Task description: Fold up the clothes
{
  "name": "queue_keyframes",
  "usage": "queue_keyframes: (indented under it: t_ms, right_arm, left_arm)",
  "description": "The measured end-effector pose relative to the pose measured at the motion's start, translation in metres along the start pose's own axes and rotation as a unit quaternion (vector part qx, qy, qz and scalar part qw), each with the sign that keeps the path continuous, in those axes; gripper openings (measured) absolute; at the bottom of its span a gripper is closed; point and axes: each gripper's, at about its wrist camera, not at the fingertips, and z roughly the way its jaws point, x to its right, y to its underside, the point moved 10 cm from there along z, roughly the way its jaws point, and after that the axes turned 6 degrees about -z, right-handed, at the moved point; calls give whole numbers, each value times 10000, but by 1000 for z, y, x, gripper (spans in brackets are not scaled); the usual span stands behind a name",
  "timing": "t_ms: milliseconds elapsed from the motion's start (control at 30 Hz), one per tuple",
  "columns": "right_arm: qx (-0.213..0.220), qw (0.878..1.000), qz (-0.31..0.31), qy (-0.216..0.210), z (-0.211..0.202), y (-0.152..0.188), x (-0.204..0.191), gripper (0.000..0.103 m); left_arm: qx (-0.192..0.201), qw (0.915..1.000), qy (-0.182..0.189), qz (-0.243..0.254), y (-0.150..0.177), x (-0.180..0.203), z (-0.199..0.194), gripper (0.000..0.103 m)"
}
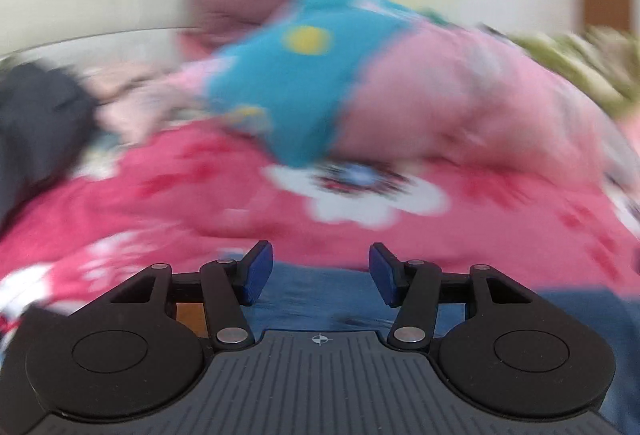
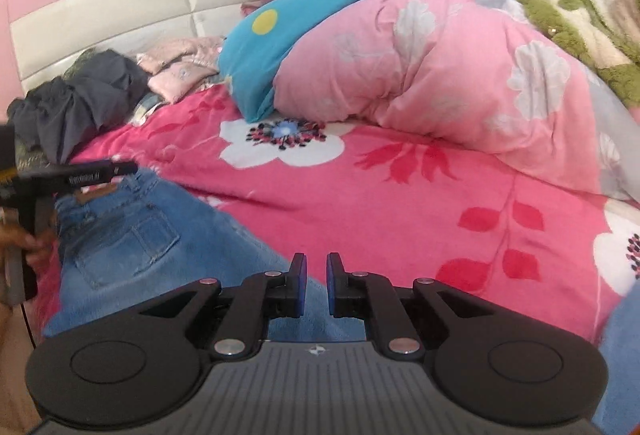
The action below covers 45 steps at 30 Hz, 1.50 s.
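Blue jeans lie spread on the red floral bedsheet, back pocket up, waistband toward the left. My right gripper hovers over the jeans leg, jaws a narrow gap apart with nothing between them. My left gripper is open and empty over blue denim; its view is blurred by motion. The left gripper also shows in the right wrist view, at the jeans waistband.
A pink flowered duvet and a blue one are heaped at the back. Dark clothes and pale pink clothes lie by the headboard. A green fluffy blanket is at right.
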Motion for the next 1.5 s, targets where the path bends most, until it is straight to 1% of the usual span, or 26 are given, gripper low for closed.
queue_keyframes:
  t_ms: [67,100,133,167,300,367,400,433,500,533,600,667,767,900,967,1000,1033,1067,1100,1133,1200,1233,1300,1367,1433,1500]
  right_arm:
    - [-38,9997,-220,-140,8,0,-10,15]
    - [-54,9992,-349,-197,13,0,-15,19]
    - [-77,9984,-503,-239,20,-1,-22,23]
    - [-101,9976,-639,-264,25,0,-27,26]
    - [-285,9933,-1066,-357,53,3,-43,38]
    - [-452,9925,-1045,-439,67,9,-45,39]
    - [-502,9928,-964,-504,71,12,-46,37]
    - [-504,9933,-896,-521,73,14,-47,26]
    - [-374,9946,-872,-421,69,14,-49,10]
    - [-283,9951,-882,-346,65,13,-51,7]
    - [-105,9957,-901,-193,58,10,-53,6]
    - [27,9960,-893,-28,52,8,-51,6]
    - [25,9969,-771,120,57,9,-41,6]
    - [-378,9988,-327,-11,77,25,-29,8]
    - [-413,9991,14,-121,77,28,-21,9]
    - [-410,9989,210,-121,73,28,-15,15]
    - [-398,9982,434,-92,68,28,-7,28]
    - [-350,9968,716,17,58,29,6,34]
    - [-270,9947,981,152,44,30,20,36]
    - [-165,9917,1244,274,27,31,34,36]
    - [185,9837,1729,460,-21,36,62,37]
    - [397,9780,1969,569,-50,41,76,39]
    - [849,9618,2446,887,-110,56,103,44]
    - [1176,9400,2894,1370,-164,81,127,45]
    - [1369,9139,3331,1874,-211,112,148,48]
    - [1466,8867,3783,2216,-245,144,167,50]
  left_arm:
    - [-276,9989,103,374,13,21,16,53]
    - [-413,9976,119,535,20,30,25,53]
    - [-531,9963,120,663,27,37,34,53]
    - [-587,9959,70,685,32,37,41,53]
    - [-555,9962,82,669,33,38,49,53]
    - [-526,9965,108,640,33,37,50,54]
    - [-490,9966,107,654,33,38,50,54]
    - [-455,9967,109,667,33,39,49,54]
    - [-398,9970,150,641,31,40,45,53]
    - [-349,9974,200,604,29,41,44,53]
    - [-277,9974,308,582,26,43,43,53]
    - [-304,9969,331,649,28,46,45,53]
    - [-348,9963,260,744,30,48,48,53]
    - [-357,9960,215,794,33,48,50,54]
    - [-337,9960,207,805,34,48,50,54]
    - [-332,9961,210,793,34,47,50,55]
    - [-327,9962,211,784,34,47,50,55]
    - [-325,9962,206,785,34,46,50,55]
    - [-323,9962,198,787,34,46,50,55]
    - [-325,9962,180,793,34,46,50,56]
    - [-330,9961,146,800,33,46,50,58]
    - [-335,9963,131,779,32,45,49,58]
    - [-316,9970,30,704,27,42,45,58]
    - [-219,9980,35,591,18,44,36,57]
    - [-82,9988,122,460,6,50,24,57]
    - [-73,9981,351,492,1,68,15,57]
